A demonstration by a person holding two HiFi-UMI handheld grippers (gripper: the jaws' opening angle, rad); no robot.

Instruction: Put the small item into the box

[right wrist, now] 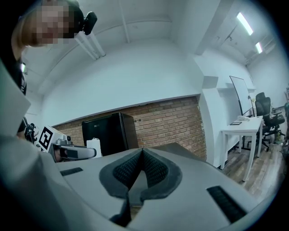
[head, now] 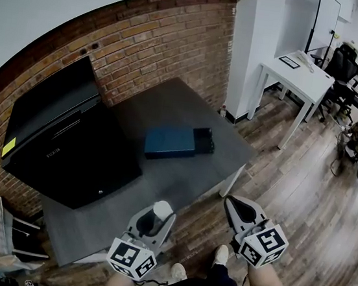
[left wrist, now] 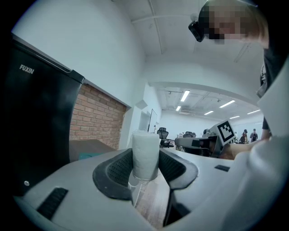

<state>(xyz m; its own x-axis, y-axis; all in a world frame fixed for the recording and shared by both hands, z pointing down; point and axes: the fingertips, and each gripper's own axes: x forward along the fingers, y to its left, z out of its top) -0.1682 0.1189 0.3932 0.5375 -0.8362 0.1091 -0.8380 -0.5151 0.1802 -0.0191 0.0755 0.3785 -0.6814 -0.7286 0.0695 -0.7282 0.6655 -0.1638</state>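
The small item (head: 162, 209) is a white cylinder, standing upright between the pads of my left gripper (head: 156, 216), which is shut on it. In the left gripper view the cylinder (left wrist: 145, 155) fills the gap between the jaws of that gripper (left wrist: 145, 170). The blue box (head: 171, 142) lies flat on the grey table (head: 171, 102), its black drawer end (head: 203, 140) to the right. Both grippers hover in front of the table's near edge. My right gripper (head: 235, 206) is shut with nothing in it; in the right gripper view that gripper's (right wrist: 142, 164) pads meet.
A large black cabinet (head: 62, 137) lies on the table's left half against the brick wall (head: 160, 38). A white desk (head: 299, 73) and office chairs (head: 343, 62) stand at the right. Wood floor (head: 304, 188) runs beside the table. My feet (head: 220, 256) show below.
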